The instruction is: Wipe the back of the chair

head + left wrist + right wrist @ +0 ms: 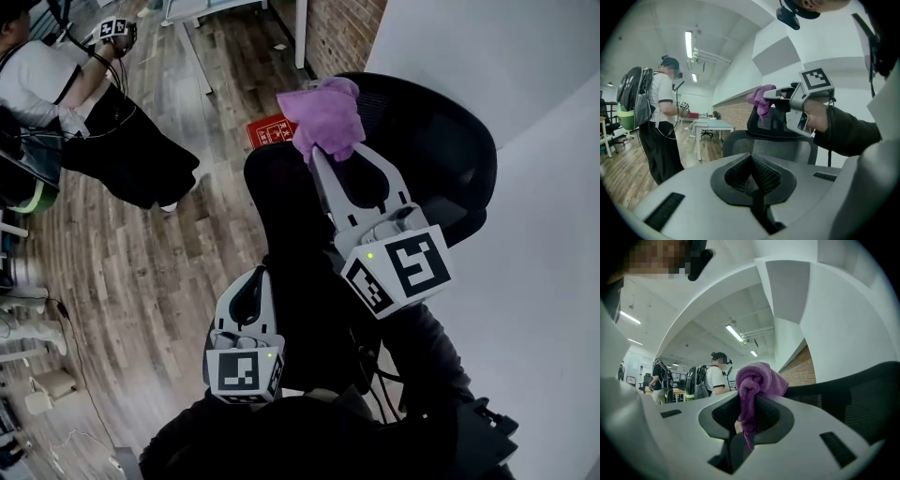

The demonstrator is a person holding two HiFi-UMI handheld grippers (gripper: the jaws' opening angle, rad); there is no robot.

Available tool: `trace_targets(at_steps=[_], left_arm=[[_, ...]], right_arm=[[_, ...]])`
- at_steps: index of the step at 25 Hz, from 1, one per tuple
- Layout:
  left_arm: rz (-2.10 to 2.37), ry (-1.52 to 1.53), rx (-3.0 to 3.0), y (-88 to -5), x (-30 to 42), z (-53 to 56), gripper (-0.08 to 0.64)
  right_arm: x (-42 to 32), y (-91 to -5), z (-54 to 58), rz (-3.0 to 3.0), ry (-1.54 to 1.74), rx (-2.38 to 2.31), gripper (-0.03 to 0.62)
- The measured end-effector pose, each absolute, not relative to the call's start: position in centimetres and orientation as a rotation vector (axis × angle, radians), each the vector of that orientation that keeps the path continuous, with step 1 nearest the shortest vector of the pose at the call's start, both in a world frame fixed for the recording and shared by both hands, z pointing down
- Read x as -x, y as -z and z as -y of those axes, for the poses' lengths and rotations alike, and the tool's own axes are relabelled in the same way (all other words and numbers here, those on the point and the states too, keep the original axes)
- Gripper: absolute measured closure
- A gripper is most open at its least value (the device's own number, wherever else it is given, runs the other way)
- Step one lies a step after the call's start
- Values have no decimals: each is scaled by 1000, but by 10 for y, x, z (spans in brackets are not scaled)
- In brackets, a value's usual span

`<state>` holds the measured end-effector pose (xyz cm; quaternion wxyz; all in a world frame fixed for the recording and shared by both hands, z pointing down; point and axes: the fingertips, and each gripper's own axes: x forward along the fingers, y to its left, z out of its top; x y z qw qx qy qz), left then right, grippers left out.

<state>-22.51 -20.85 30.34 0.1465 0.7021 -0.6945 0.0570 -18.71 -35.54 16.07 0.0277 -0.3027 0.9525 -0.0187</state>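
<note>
Right gripper view: gripper (746,404) tight on purple cloth (761,378)

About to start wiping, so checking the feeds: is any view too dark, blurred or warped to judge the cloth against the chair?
Head view: sharp, but the black chair blends with dark sleeves; the purple cloth stands out. Left gripper view: heavy fisheye bend, black corners. Right gripper view: same bend, cloth crisp in the right gripper, chair mesh dark.
</note>
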Motion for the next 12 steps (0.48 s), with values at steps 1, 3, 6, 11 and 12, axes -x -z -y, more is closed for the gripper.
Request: trace_targets(at_steps=[1,3,6,11,12], left_arm=[[2004,-167,-2009,-308,229,209,556],[2010,-172,-1980,-315,237,208,556],[2030,-174,-1950,-319,253,199,556],[2033,-183,-1946,-318,256,198,556],[2031,-186,-1946,-318,255,201,555]], right_arm=[[191,-164,365,-2946,68,939,518],[198,-169,379,-2950,88,964,518],[205,-170,386,-2937,96,1017,518],[199,-163,403,-2900,93,1101,518],[194,-162,409,-2889,92,1125,518]])
